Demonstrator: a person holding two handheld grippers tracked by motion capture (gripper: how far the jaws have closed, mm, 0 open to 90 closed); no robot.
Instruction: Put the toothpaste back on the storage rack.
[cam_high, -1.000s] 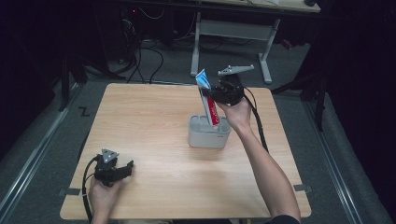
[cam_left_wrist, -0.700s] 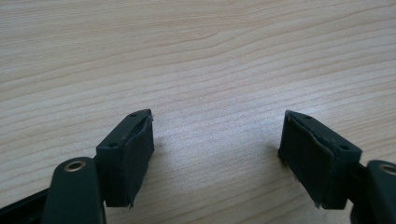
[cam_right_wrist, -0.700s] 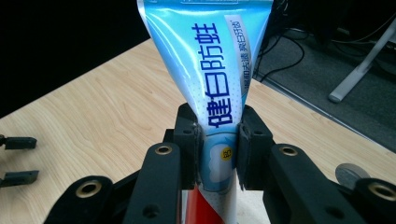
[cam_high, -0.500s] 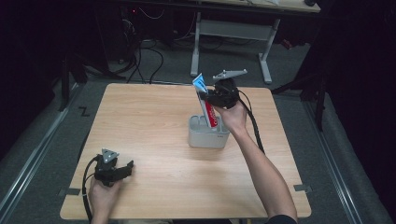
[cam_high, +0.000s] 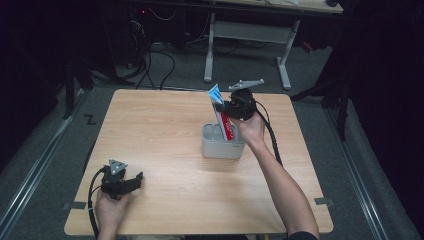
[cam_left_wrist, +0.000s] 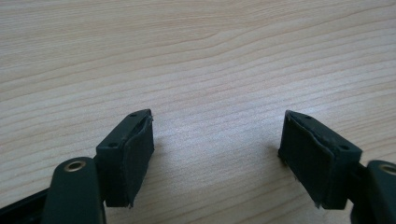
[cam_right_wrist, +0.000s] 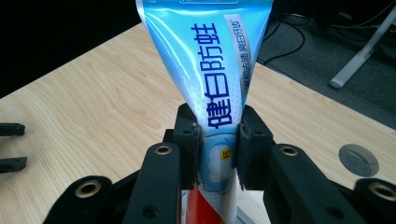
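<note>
The right gripper (cam_high: 226, 106) squeezes a blue and red toothpaste tube (cam_right_wrist: 210, 70) between its jaws. The tube's bottom end sits in a grey holder (cam_high: 222, 148) just under that gripper. The left gripper (cam_left_wrist: 217, 158) rests far away on the wooden table (cam_high: 165, 130), jaws wide apart with nothing between them.

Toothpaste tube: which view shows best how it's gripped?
The right gripper view. There the toothpaste tube sits clamped between the right gripper jaws, its print readable. The high view shows the tube small, tilted, its lower end in the grey holder. The left gripper view looks along open jaws at the table.
</note>
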